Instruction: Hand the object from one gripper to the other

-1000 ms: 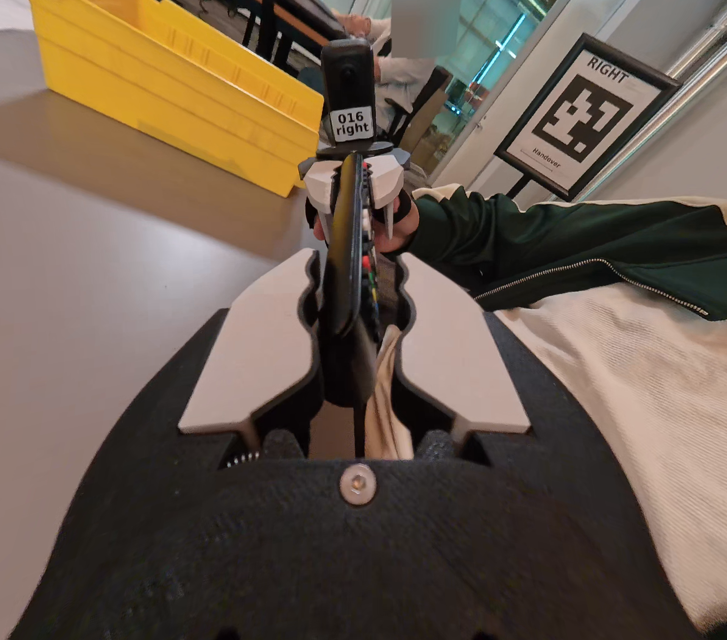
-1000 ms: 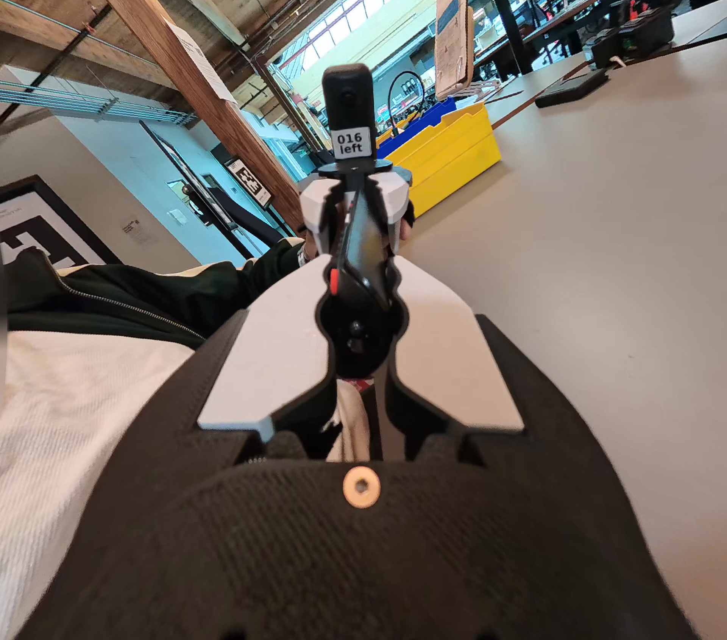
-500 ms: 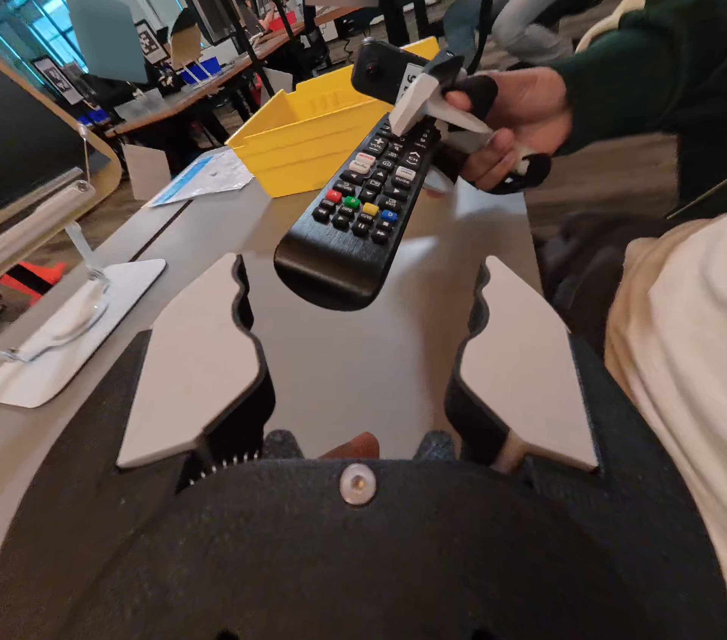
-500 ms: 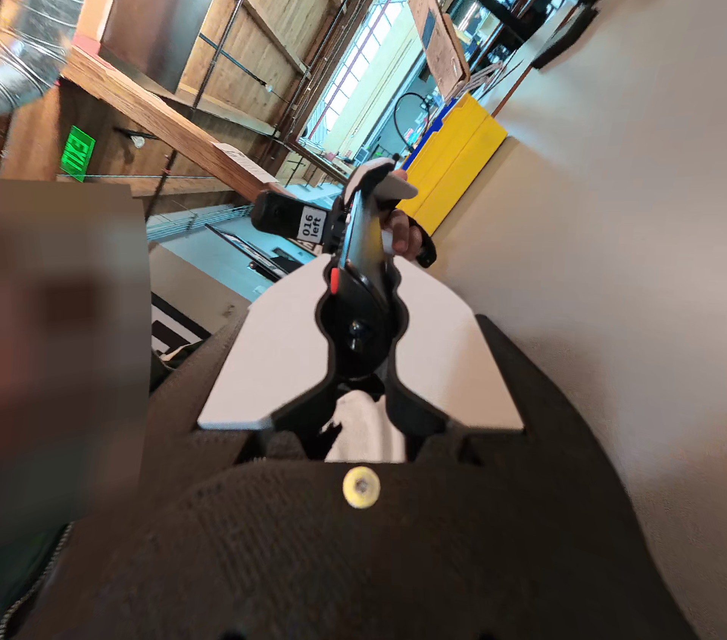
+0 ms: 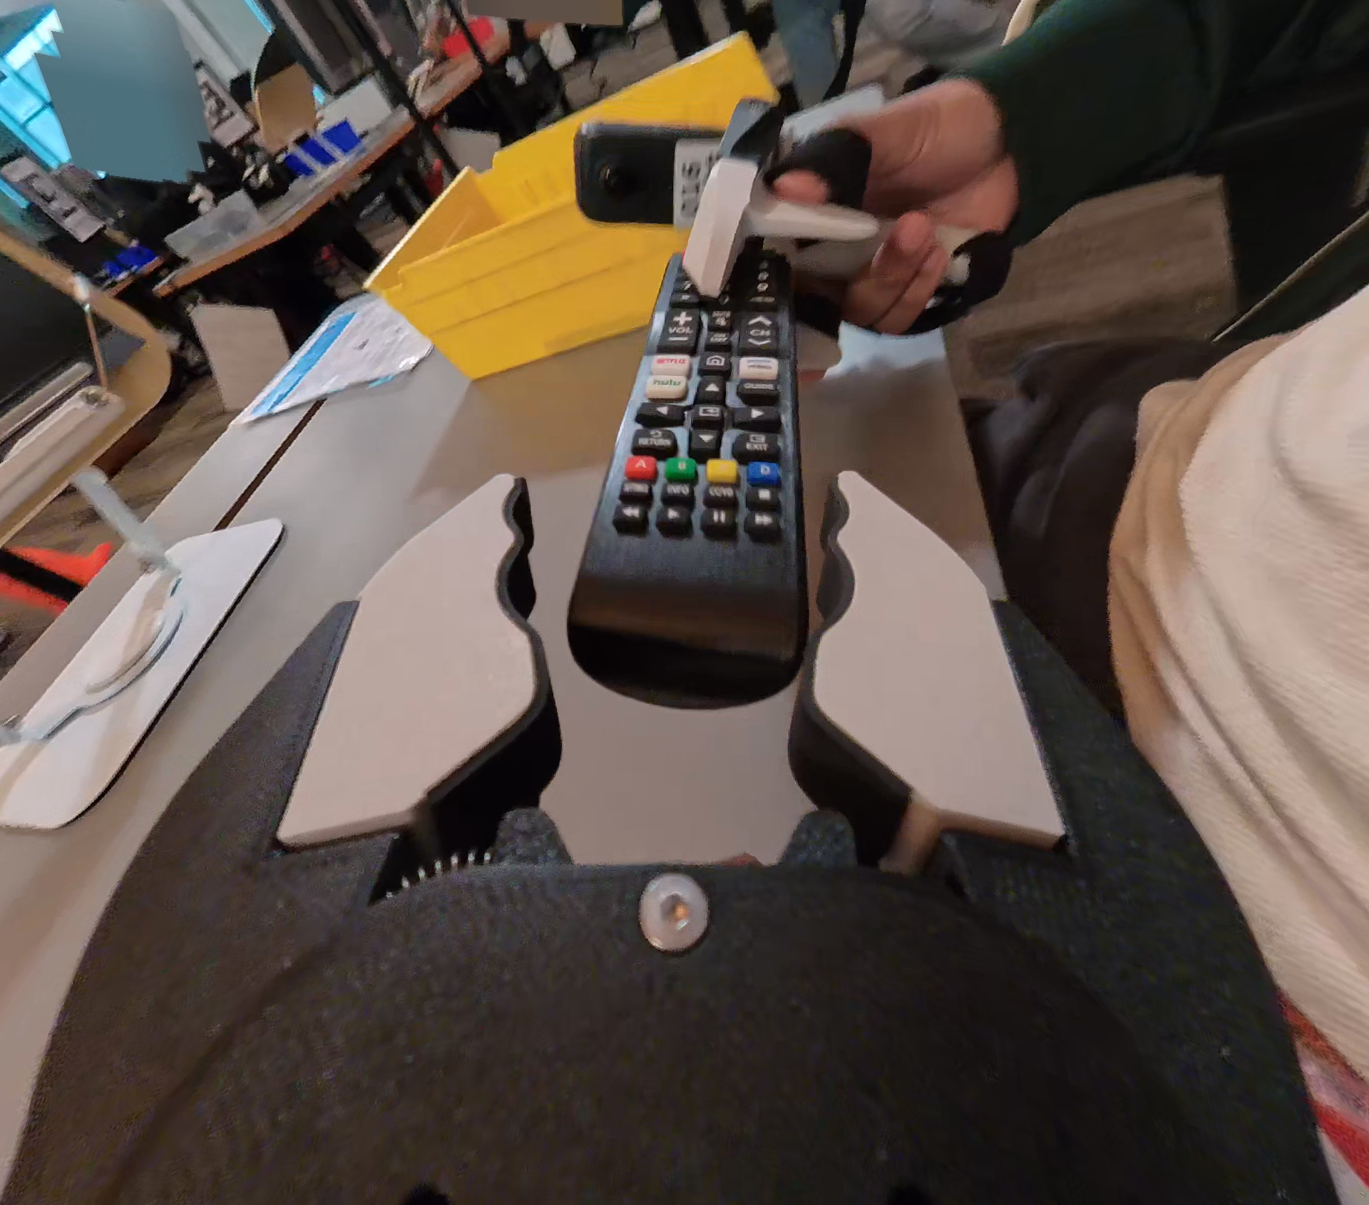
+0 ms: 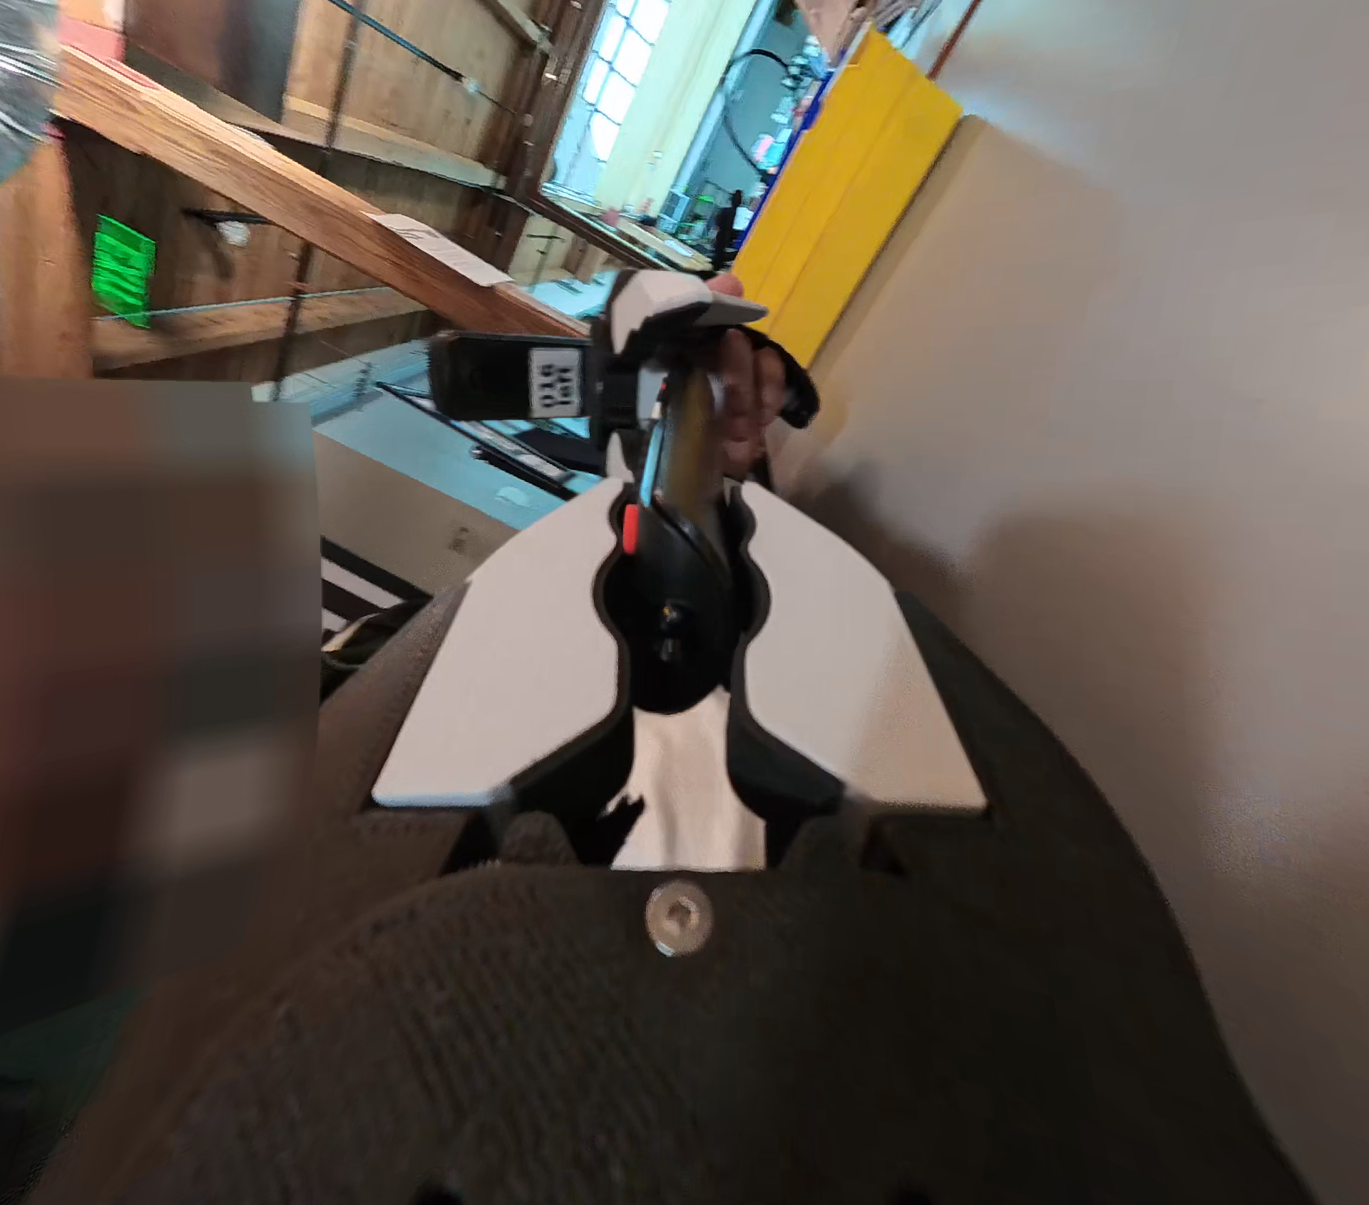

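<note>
Bare worktop [image 5: 415,466] lies open beneath and ahead of the left gripper [image 5: 678,547], whose fingers [image 5: 444,643] stand wide with gaps either side of the remote control [image 5: 704,466]. A yellow bin [image 5: 563,251] blocks the far edge; a white stand base [image 5: 148,643] occupies the left; the person's torso [image 5: 1244,577] closes the right.

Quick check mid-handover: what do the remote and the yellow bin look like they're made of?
Remote: looks like hard black plastic with a fine brushed, matte grain on its face; the buttons look rubbery, with four coloured ones in a row. The right hand-held gripper holds it.
Bin: looks like moulded yellow plastic, smooth with a slight sheen, with stepped ridges along its side.
</note>
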A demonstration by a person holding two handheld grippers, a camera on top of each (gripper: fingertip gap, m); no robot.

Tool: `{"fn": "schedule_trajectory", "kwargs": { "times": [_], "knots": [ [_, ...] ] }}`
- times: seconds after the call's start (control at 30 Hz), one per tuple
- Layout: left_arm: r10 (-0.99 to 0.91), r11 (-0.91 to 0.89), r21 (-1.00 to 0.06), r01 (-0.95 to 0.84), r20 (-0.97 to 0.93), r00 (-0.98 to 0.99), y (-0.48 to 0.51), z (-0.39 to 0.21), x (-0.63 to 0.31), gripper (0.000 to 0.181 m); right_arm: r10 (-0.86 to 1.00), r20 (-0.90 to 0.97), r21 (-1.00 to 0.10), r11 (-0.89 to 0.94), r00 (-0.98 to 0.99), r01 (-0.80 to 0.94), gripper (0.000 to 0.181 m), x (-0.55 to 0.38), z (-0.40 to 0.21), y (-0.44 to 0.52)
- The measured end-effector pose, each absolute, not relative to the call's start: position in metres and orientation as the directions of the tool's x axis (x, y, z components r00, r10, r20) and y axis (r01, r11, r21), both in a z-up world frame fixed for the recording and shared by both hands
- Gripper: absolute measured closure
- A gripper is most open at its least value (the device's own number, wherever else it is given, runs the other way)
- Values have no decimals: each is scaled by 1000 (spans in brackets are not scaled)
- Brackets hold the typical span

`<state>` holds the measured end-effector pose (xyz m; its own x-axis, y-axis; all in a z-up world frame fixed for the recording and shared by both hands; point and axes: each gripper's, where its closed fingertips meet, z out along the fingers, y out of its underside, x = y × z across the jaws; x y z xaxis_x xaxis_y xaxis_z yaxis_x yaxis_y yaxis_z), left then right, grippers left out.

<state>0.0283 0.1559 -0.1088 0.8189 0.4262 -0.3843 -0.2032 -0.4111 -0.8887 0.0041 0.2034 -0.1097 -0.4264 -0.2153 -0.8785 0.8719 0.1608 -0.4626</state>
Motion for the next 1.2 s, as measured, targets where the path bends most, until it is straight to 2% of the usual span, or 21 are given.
{"fn": "schedule_trajectory", "kwargs": {
  "times": [0.13,0.33,0.37,0.57,0.67,0.83,1.0,1.2],
  "knots": [
    [428,-596,-785,-168,-488,760,155,-124,23,114,-76,-824,-566,163,-561,808,157,3,-119,199],
    [356,-831,-546,-104,-667,654,154,-156,13,125,44,-729,-665,192,-683,722,157,10,-124,192],
    [354,-839,-535,-99,-676,647,154,-157,12,130,59,-718,-674,192,-693,714,157,10,-124,192],
    [364,-846,-529,-66,-664,653,151,-162,10,130,27,-672,-727,170,-740,665,152,15,-116,189],
    [392,-820,-569,-63,-638,663,151,-159,9,131,-57,-635,-771,100,-770,628,138,20,-97,187],
    [487,-676,-735,-50,-497,718,161,-142,16,132,-179,-548,-831,1,-817,557,119,31,-72,186],
    [529,-465,-885,1,-277,802,178,-125,29,131,-177,-397,-904,-96,-900,418,94,36,-56,184],
    [401,-129,-984,125,64,914,198,-97,52,132,-173,-304,-920,-204,-937,336,87,33,-39,191]
  ]
}}
